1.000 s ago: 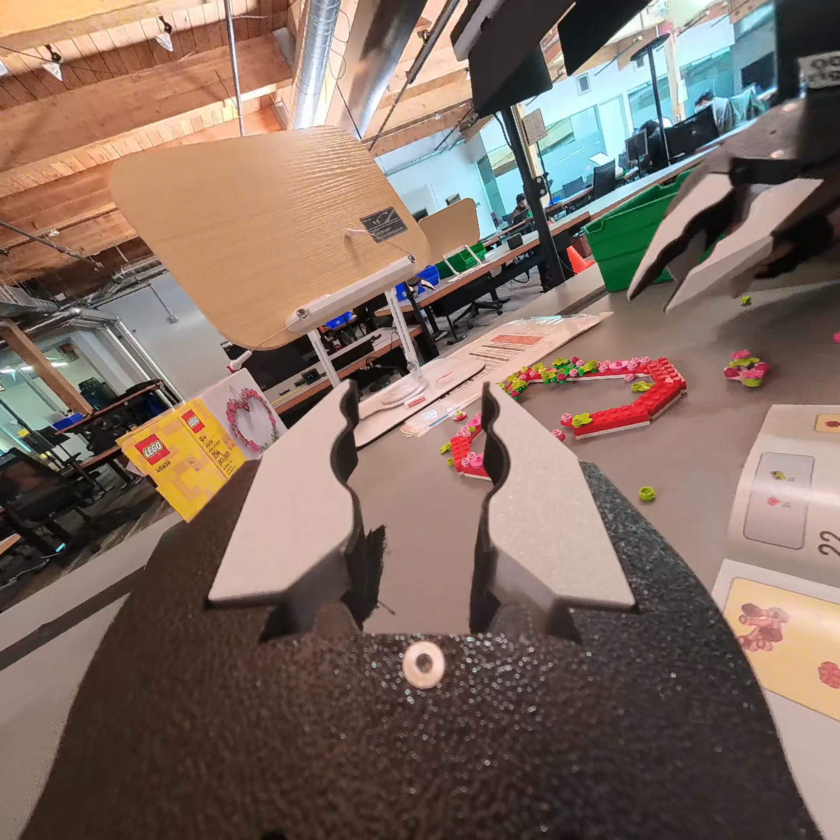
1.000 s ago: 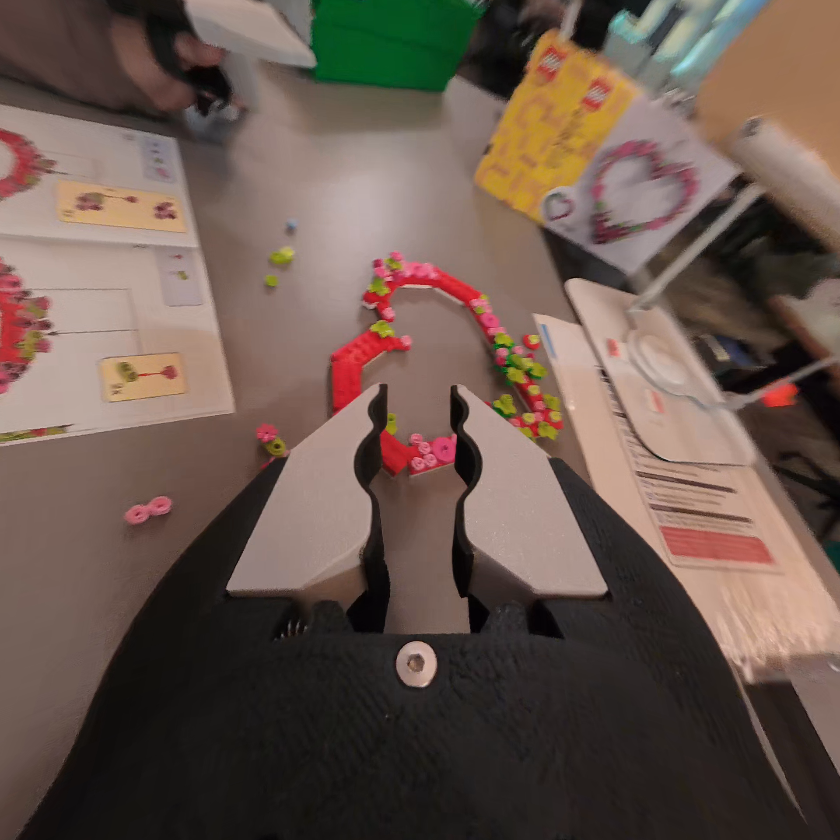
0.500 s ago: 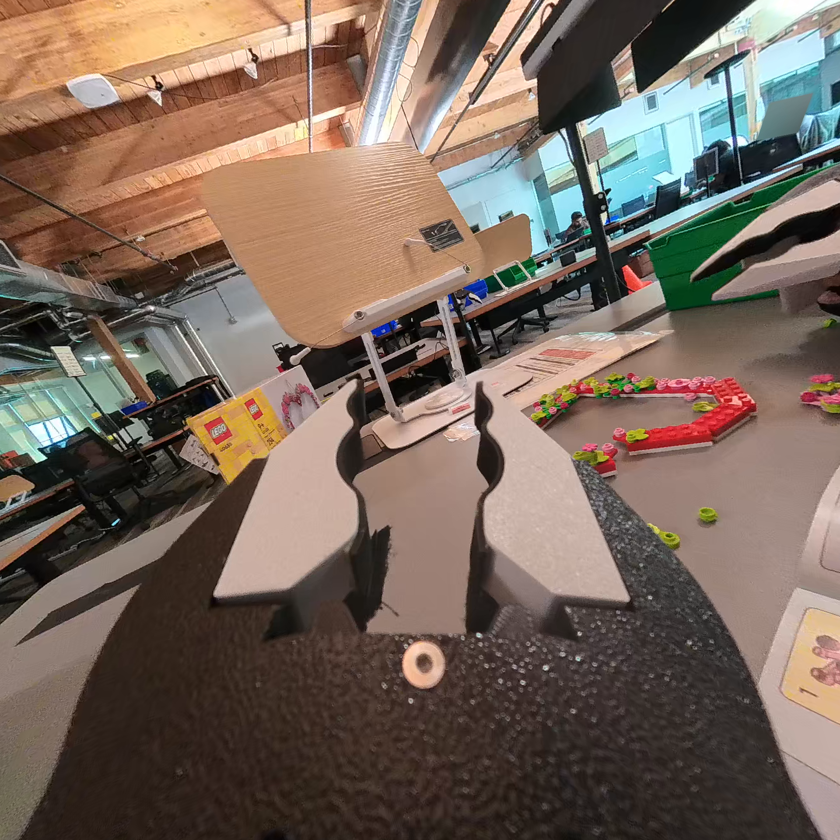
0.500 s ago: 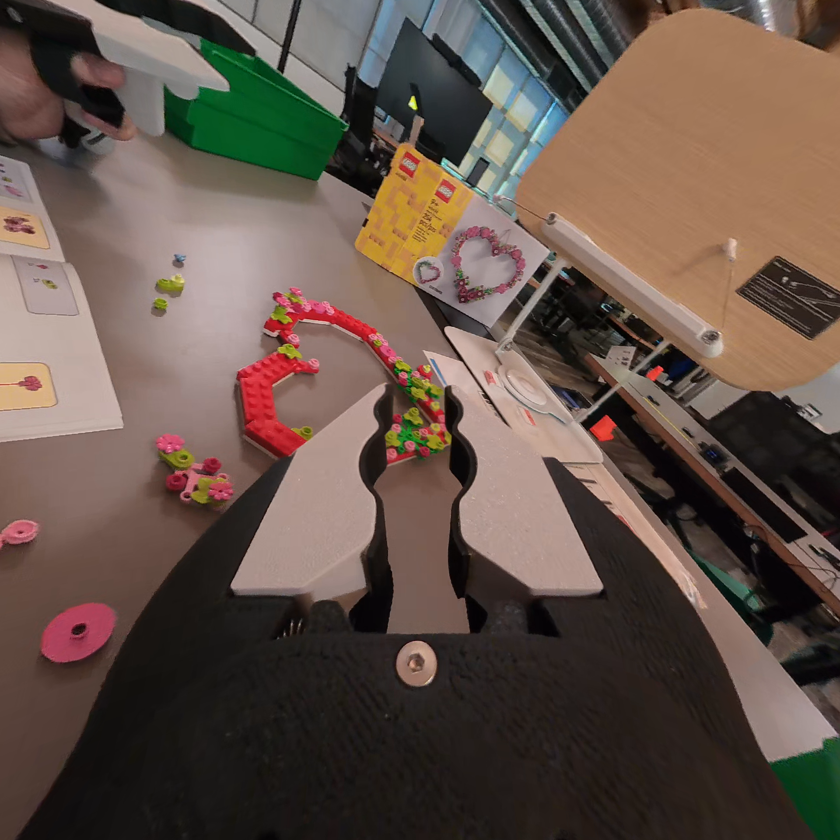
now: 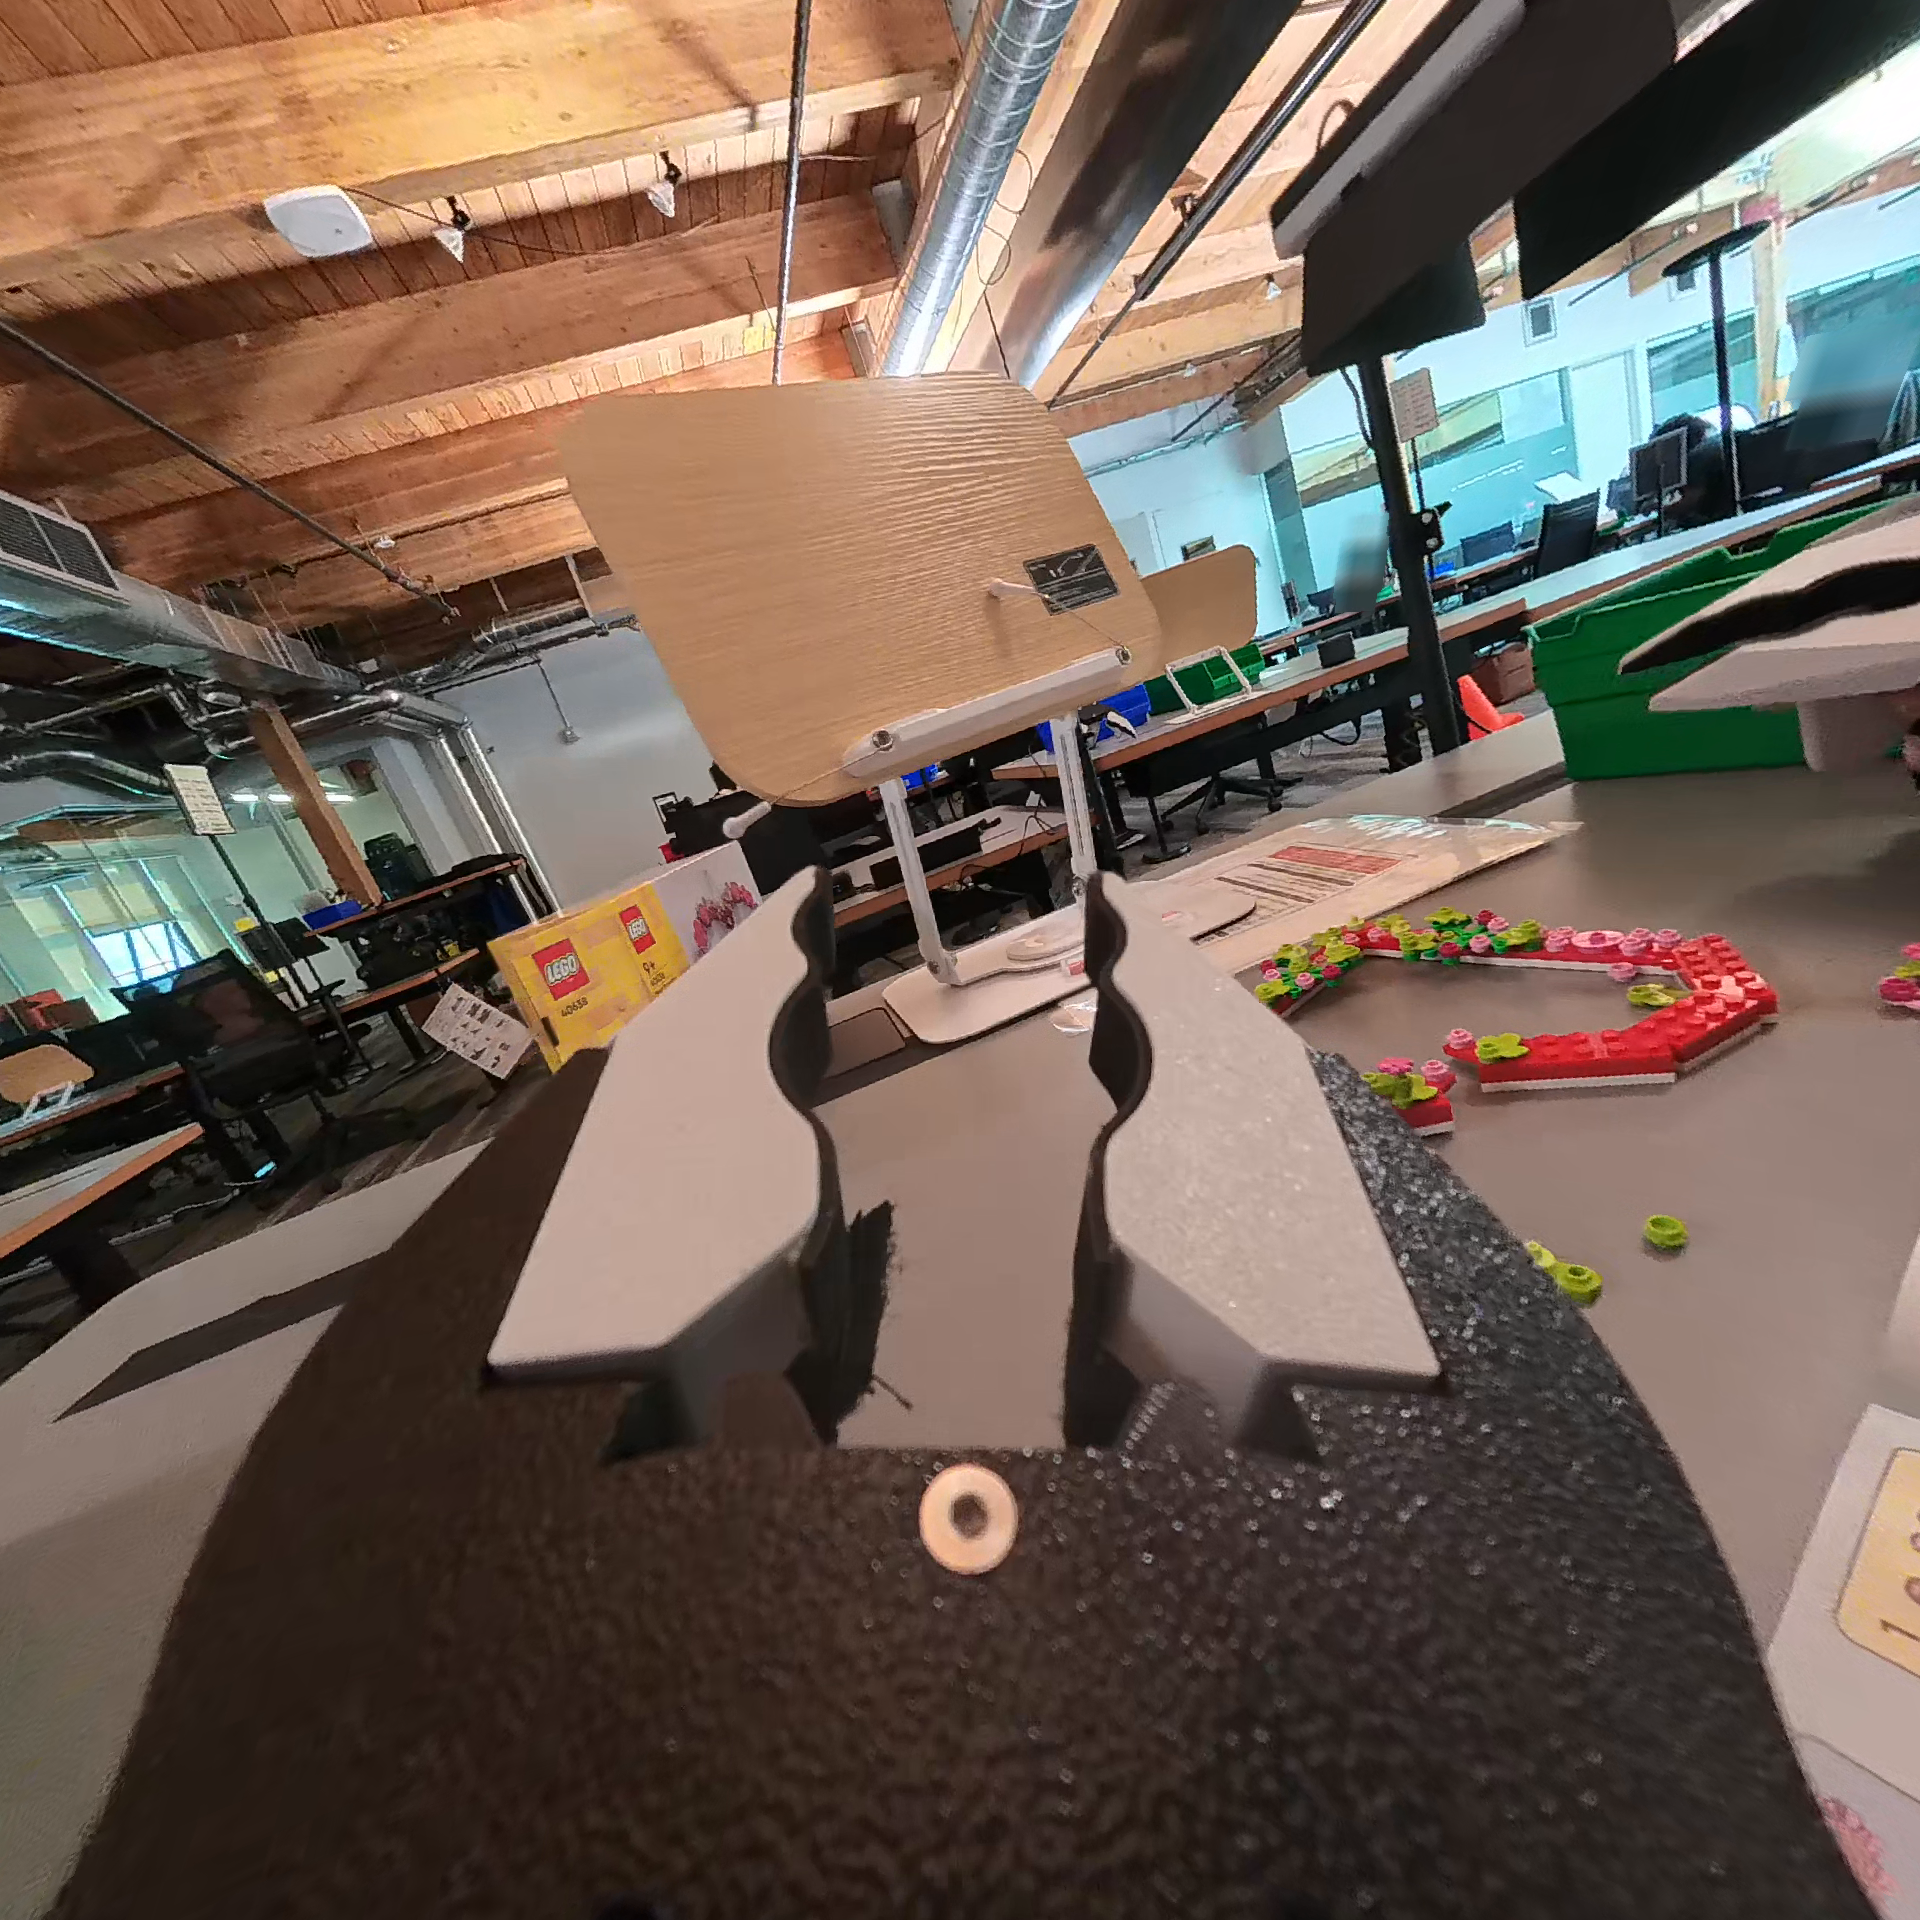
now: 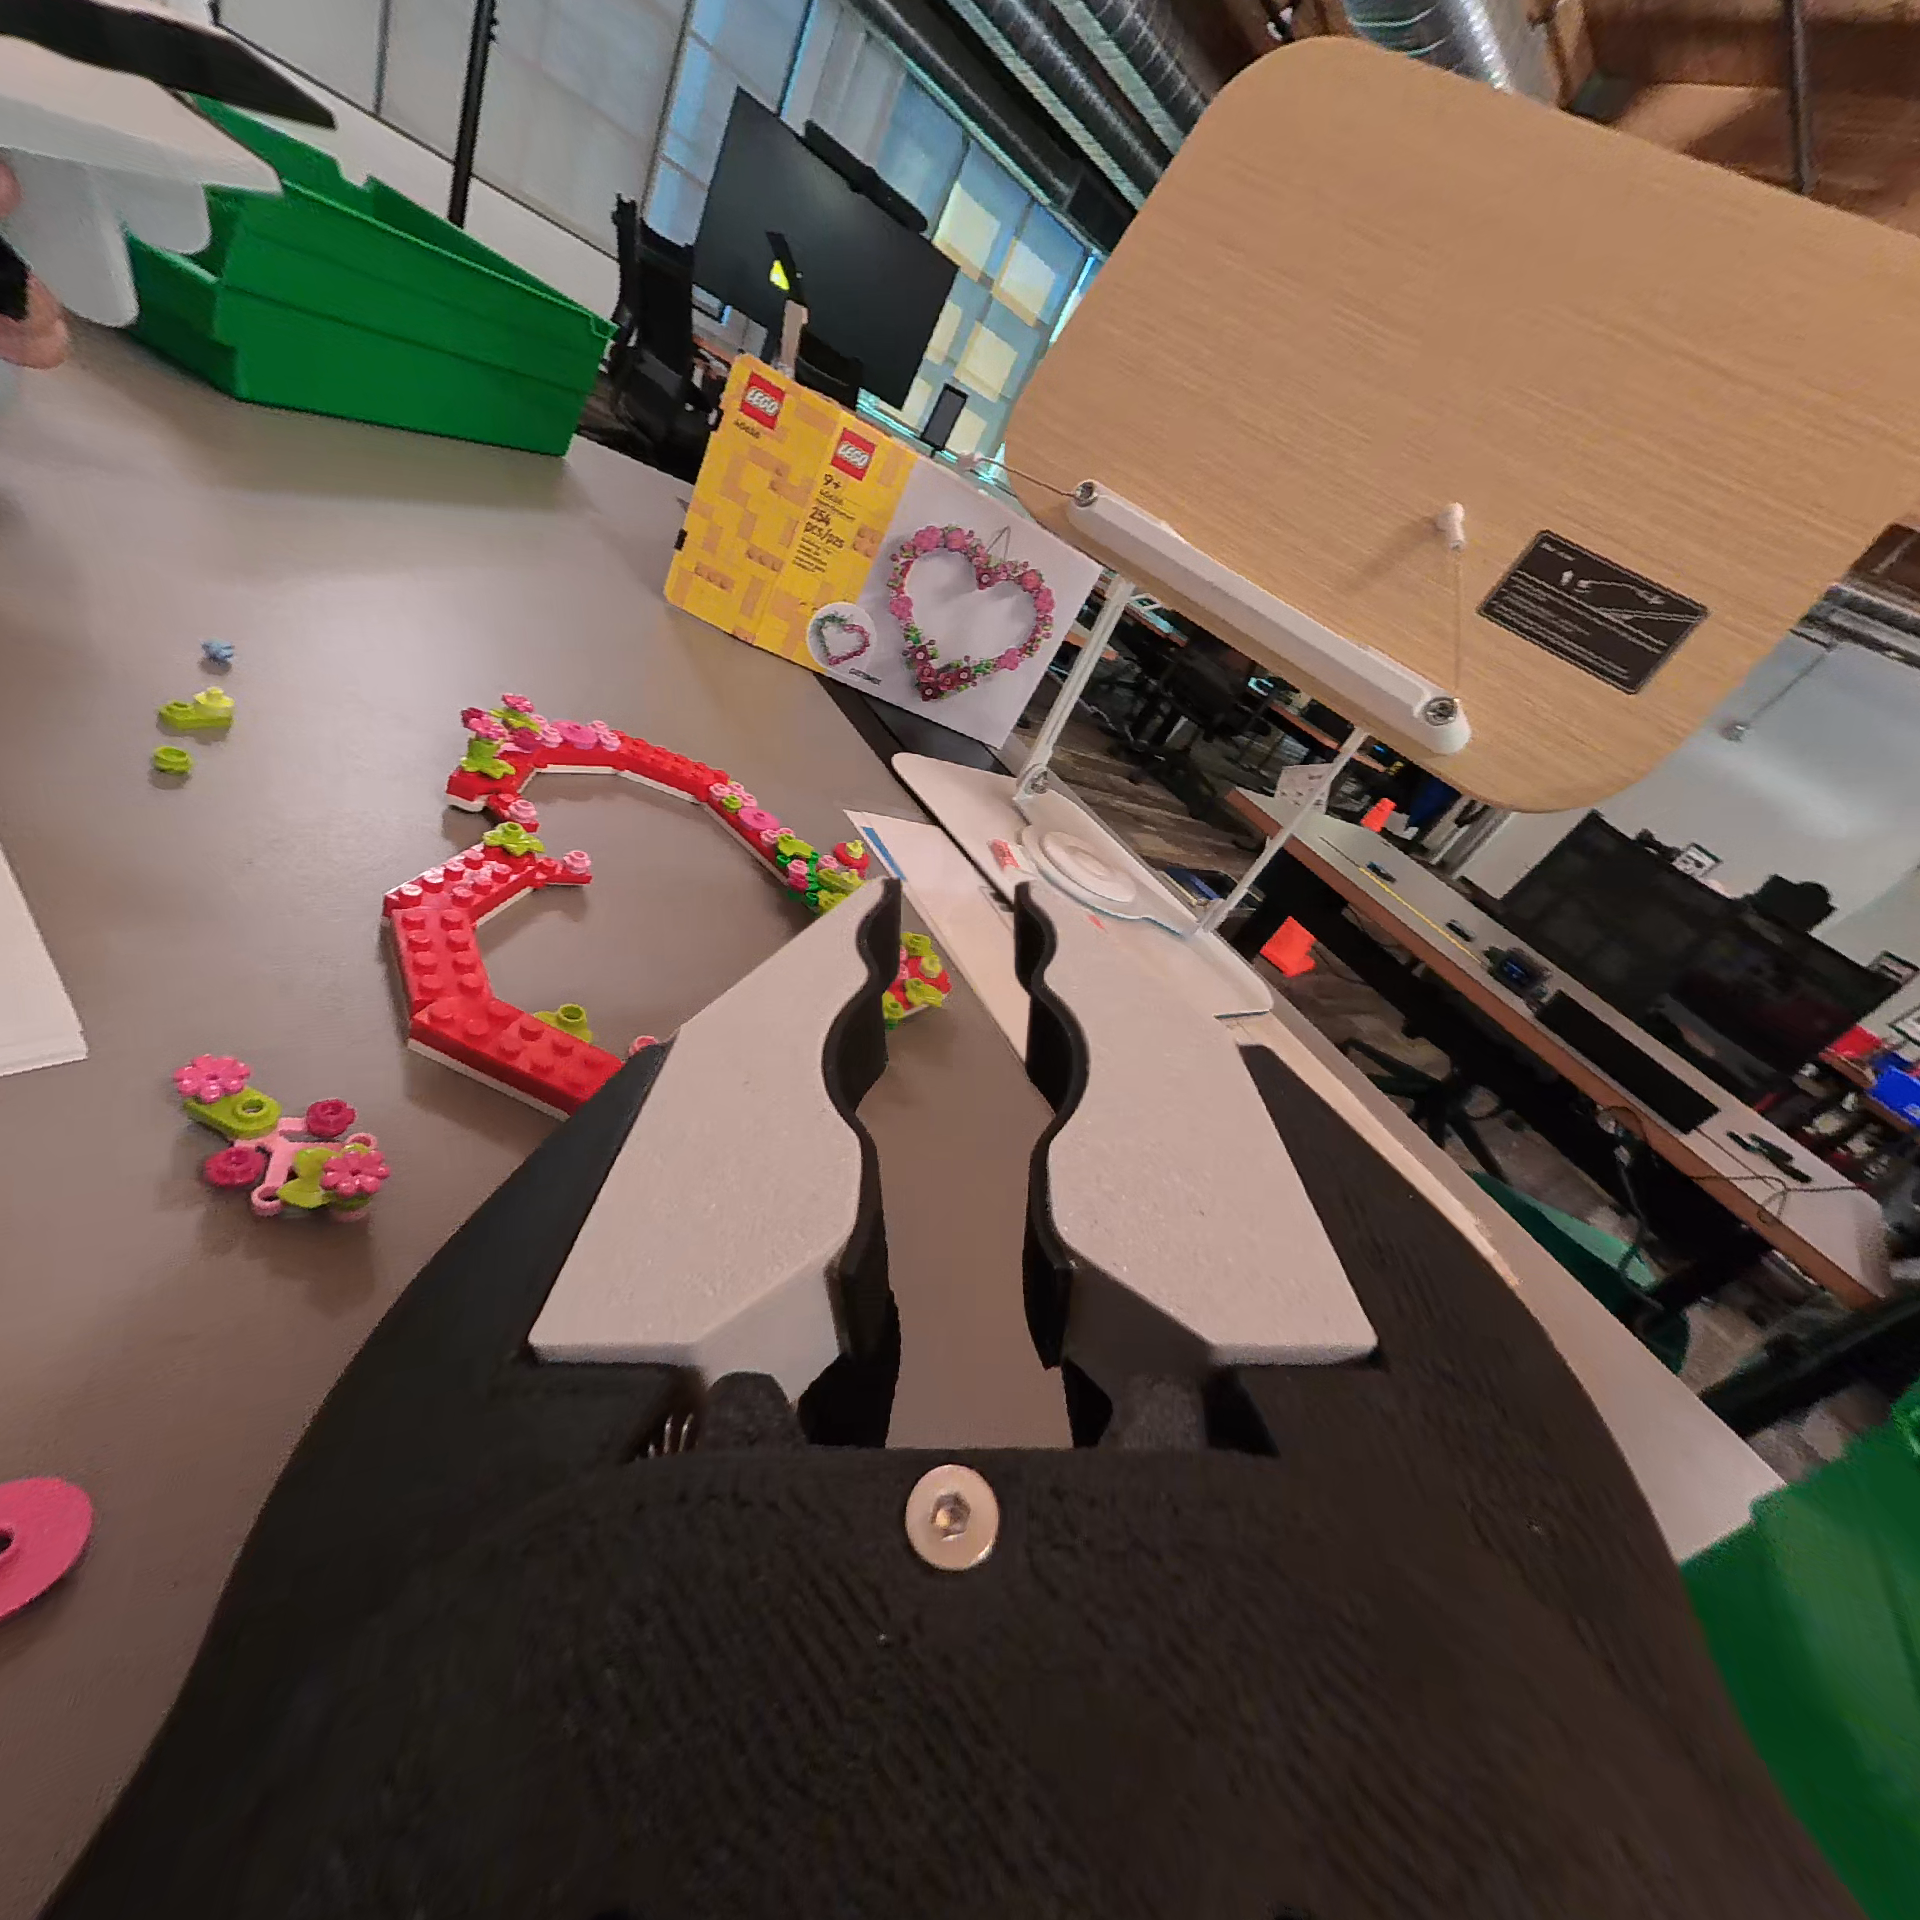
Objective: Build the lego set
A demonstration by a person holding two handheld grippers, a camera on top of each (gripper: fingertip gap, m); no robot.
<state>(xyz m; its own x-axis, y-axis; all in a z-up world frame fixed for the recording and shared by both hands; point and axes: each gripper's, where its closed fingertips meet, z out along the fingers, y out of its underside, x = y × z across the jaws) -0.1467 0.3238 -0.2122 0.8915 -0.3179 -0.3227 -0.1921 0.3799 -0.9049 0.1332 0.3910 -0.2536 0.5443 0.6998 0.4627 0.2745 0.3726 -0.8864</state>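
Note:
The part-built lego heart, red plates with pink and lime flowers, lies flat on the grey table [image 6: 312, 582]; it shows in the right wrist view [image 6: 457, 956] and in the left wrist view [image 5: 1621, 1039]. My right gripper [image 6: 954, 914] is open and empty, held just above the table at the heart's near end. My left gripper [image 5: 956, 914] is open and empty, left of the heart and pointing towards the book stand. A small pink and lime flower cluster [image 6: 281, 1143] lies loose near the right gripper. Loose lime pieces [image 5: 1574, 1278] lie near the left gripper.
A wooden book stand [image 6: 1455, 364] on a white base stands beyond the heart, next to the yellow lego box [image 6: 790, 520]. Stacked green bins [image 6: 364, 322] stand at the table's far side. The instruction booklet [image 5: 1860, 1558] lies open. A pink disc [image 6: 31, 1538] lies nearby. There is about 30 centimeters between the tips of the two grippers. Measured from the fingertips, the pink disc [image 6: 31, 1538] is 15 centimeters or so from the right gripper and 30 centimeters from the left.
Both grippers have tilted up from the table to look across the room. The right gripper has drawn back from over the heart. Both stay open and empty.

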